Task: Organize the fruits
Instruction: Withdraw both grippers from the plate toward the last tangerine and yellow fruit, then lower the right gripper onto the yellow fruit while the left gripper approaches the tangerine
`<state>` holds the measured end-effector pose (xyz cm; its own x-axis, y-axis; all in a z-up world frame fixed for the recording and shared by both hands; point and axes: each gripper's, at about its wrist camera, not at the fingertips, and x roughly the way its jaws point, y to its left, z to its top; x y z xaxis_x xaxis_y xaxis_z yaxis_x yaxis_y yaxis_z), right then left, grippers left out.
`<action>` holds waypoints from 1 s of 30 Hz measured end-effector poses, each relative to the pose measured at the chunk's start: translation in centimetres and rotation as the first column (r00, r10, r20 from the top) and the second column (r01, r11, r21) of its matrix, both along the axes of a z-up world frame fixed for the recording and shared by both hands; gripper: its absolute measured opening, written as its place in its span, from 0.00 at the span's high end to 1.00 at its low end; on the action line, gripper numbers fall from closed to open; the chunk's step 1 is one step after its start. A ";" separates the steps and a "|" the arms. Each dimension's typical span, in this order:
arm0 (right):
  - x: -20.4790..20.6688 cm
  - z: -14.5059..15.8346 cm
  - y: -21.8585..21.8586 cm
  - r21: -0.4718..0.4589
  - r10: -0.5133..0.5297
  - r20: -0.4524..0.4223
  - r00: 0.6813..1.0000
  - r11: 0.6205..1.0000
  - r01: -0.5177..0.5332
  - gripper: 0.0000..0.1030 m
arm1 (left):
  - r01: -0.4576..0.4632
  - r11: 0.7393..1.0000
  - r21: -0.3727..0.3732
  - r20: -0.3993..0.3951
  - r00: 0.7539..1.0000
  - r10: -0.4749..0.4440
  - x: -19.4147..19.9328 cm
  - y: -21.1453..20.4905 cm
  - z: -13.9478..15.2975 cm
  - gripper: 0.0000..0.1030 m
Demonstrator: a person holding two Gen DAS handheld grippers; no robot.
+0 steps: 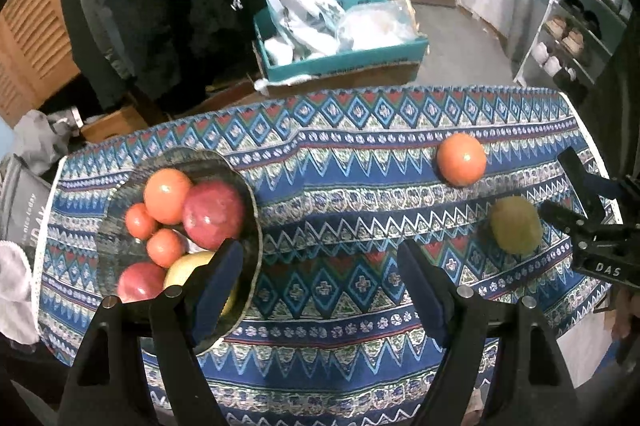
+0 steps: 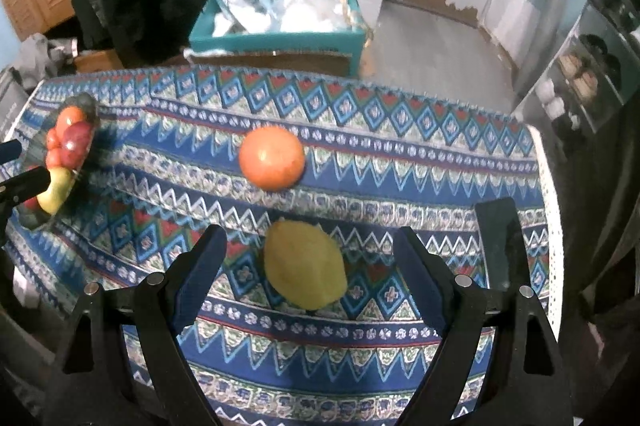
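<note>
Nearest the right wrist camera, the right gripper (image 2: 308, 266) has its black, blue-padded fingers spread apart, a dull yellow-green, matte oval fruit (image 2: 305, 266) lying on the cloth between them, untouched. Just beyond rests a smooth, glossy round orange fruit (image 2: 272, 157).

The left gripper (image 1: 320, 286) is likewise released, grasping nothing, its left pad (image 1: 218, 286) over the rim of a dark ribbed glass bowl (image 1: 248, 194). The bowl holds glossy fruit: a large red apple (image 1: 214, 215), a second red apple (image 1: 140, 282), several orange ones and a pale yellow one.

All sit on a woven blue tablecloth with zigzag and diamond bands (image 1: 344, 186). Beyond the table stand a teal cardboard box of white plastic bags (image 1: 344, 62), a slatted wooden door (image 1: 28, 38) and a shoe rack (image 1: 576, 38).
</note>
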<state>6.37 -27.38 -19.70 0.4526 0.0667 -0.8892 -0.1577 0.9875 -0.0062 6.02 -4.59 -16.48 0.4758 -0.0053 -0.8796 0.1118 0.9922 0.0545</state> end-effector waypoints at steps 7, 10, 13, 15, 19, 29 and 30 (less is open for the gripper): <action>0.9 -3.7 -0.8 0.020 -0.010 -0.091 0.996 1.000 0.011 0.18 | 0.012 1.000 0.021 -0.041 0.999 -0.011 0.7 -1.2 -2.5 0.22; 1.2 -4.9 -0.8 0.045 -0.006 -0.120 0.993 0.999 0.012 0.18 | 0.015 0.999 0.048 -0.065 0.998 -0.011 0.9 -1.6 -3.7 0.22; 1.4 -6.1 -0.6 0.037 0.003 -0.144 0.990 0.999 0.003 0.18 | 0.020 0.999 0.049 -0.080 0.997 -0.016 1.1 -1.7 -4.5 0.22; 1.5 -6.9 -0.4 0.028 0.006 -0.158 0.987 1.000 -0.002 0.18 | 0.022 0.999 0.048 -0.089 0.996 -0.018 1.2 -1.8 -4.9 0.22; 1.6 -8.0 -0.1 0.031 0.013 -0.178 0.984 0.999 -0.008 0.18 | 0.023 0.999 0.031 -0.104 0.994 -0.020 1.5 -1.8 -5.5 0.22; 2.0 -9.2 0.2 0.070 0.023 -0.191 0.981 0.998 -0.009 0.32 | 0.044 0.999 -0.026 -0.123 0.991 -0.047 2.4 -3.2 -5.9 0.22; 2.1 -9.1 0.0 0.072 0.014 -0.186 0.983 0.997 0.000 0.32 | 0.048 0.998 -0.030 -0.123 0.991 -0.051 2.5 -3.5 -5.9 0.22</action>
<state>8.45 -27.38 -28.80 0.2791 0.1360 -0.9506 -0.1564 0.9831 0.0947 8.51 -8.04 -22.33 0.3623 -0.0508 -0.9307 0.1650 0.9862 0.0104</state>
